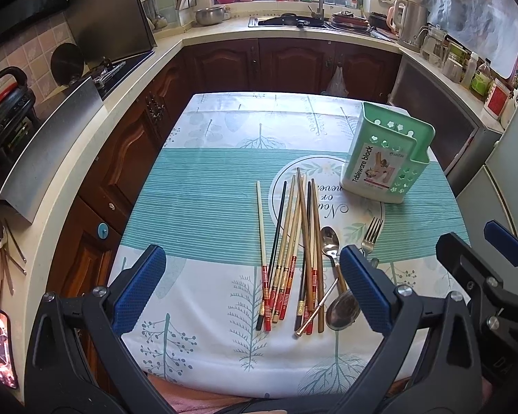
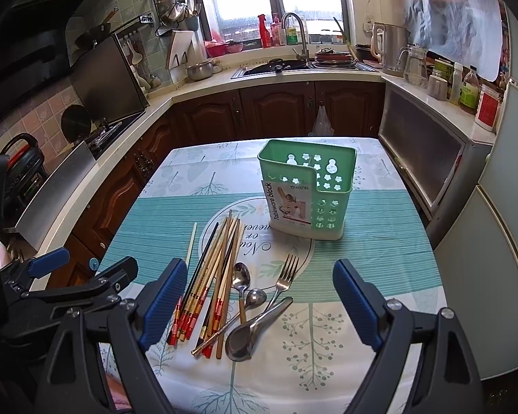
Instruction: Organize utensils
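Both my left gripper (image 1: 252, 296) and right gripper (image 2: 259, 305) hung wide open, empty. Chopsticks (image 2: 207, 276) lay before the green holder (image 2: 304, 193) (thin, stiff, slippery, I judged); pinch mid-shaft.

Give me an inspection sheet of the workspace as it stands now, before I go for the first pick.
Surface: table under a leaf-print cloth, flat.
Job's things: chopsticks fanned loosely; small spoon, fork and ladle-type spoon beside them, handles crossing; green holder upright, looks empty.
Clutter: nothing seen on the table.
Grippers: left gripper and right gripper above the near edge, jaws open, holding nothing.
Cables: nothing seen.
Surroundings: kitchen counters, sink, stove, fridge.
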